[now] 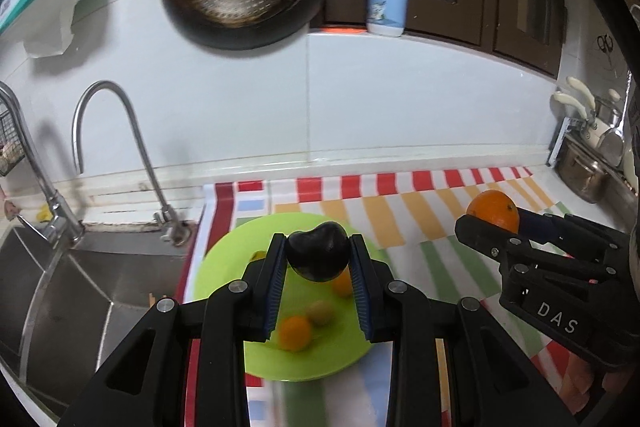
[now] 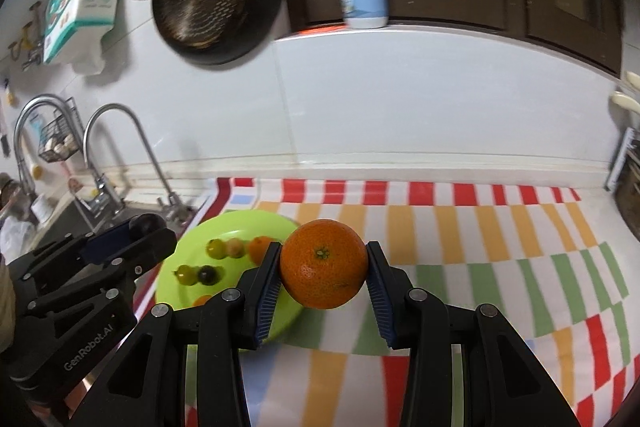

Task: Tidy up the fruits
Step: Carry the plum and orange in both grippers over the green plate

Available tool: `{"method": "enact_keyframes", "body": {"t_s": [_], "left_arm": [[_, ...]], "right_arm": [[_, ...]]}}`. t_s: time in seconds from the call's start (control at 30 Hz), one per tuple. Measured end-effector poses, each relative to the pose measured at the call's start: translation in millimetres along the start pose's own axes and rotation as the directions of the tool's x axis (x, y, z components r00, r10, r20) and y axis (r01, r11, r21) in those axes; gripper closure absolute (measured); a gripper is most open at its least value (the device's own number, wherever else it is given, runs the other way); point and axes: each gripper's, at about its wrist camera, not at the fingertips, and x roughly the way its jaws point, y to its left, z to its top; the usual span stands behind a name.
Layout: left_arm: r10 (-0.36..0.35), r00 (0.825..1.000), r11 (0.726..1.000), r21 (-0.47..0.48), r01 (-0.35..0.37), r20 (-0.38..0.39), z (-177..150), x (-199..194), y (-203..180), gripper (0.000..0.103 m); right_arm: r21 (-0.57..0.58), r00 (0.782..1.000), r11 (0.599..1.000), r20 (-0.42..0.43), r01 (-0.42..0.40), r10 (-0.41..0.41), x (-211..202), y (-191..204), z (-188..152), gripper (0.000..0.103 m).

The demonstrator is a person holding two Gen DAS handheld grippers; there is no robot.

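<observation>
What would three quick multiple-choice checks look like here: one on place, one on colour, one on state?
1. The green plate sits where?
A. In the sink
B. On the striped cloth, beside the sink
C. On the window ledge

2. What colour is the fruit in the left gripper?
A. Dark, near black
B. Yellow
C. Red

3. What is the right gripper doing?
A. Open and empty
B. Shut on nothing
C. Shut on the orange

Answers:
1 B: the plate's rim lies on the cloth, with the sink to its left.
2 A: the dark fruit is clamped between the left jaws above the plate.
3 C: both right jaws press the orange's sides.
</observation>
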Motion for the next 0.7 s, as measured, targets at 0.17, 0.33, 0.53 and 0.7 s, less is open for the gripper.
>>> {"method": "enact_keyframes", "body": {"t_s": [0.17,0.33,0.53,0.7], "left_arm": [[-0.008,1.000,1.000,0.011,0.008,-0.014,-5.8,6.5,20.4,0.072],[-0.070,0.997,0.997,0.032,0.072,-0.043,-9.6,20.6,34.1,0.072],[-0.106,0.992,0.990,0.090,0.113,-0.074,-16.7,45.2,45.3,0.072],[-0.162,0.974,0.980,0.087,0.177,-0.156,-22.0,78.8,61.5,0.072]], "right_arm": [[-0.014,1.000,1.000,-0.023,-0.021,0.021,16.3,19.8,-4.1,0.061],[-0.018,0.995,0.997,-0.055,-0.080,0.079,32.2,32.9,-7.3,0.061],[-0.047,0.987,0.992,-0.118,-0.113,0.107,61.2,48.3,-12.3,0.061],[-0.076,0.983,0.989,-0.147,-0.126,0.114,84.9,55.3,-16.7,0.061]]}}
